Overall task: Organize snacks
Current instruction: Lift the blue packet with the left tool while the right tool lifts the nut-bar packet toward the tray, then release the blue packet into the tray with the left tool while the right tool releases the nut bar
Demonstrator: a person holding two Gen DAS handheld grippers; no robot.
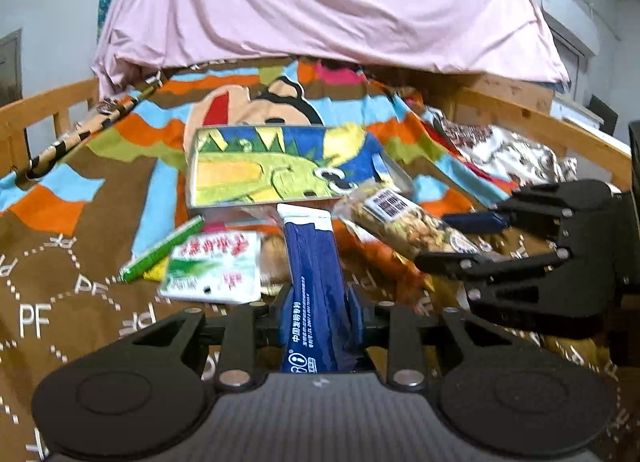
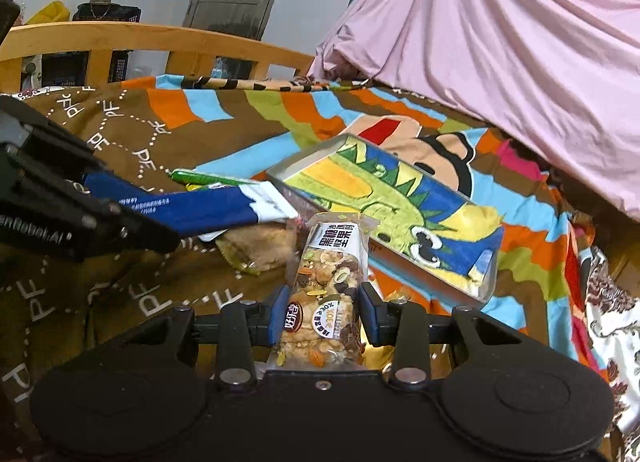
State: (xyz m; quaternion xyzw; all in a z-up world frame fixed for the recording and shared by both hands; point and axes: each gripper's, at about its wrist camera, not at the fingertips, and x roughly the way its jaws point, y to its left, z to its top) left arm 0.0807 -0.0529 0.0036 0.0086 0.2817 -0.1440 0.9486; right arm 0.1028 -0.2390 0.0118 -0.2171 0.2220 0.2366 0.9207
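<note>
Patterned brown bedspread [image 1: 80, 246] carries a shallow clear tray [image 2: 448, 282], empty (cartoon print shows through). Left gripper [image 1: 318, 314] is clamped on a dark-blue foil stick pouch [image 1: 312, 274] pointing toward the tray. Right gripper [image 2: 322, 314] pinches a clear-wrapped nut bar [image 2: 328, 282], just short of the tray's near wall.

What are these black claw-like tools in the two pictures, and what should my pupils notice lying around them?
Each picture comes from a camera on a hand-held two-finger gripper, looking along its fingers. The left gripper is shut on a dark blue sachet. The right gripper is shut on a clear-wrapped nut bar. Both hover over a colourful cartoon blanket on a wooden-railed bed. On it lie an empty shallow tray, a green stick pack, a green-and-white packet and a wrapped pastry. Pink cloth hangs behind.
</note>
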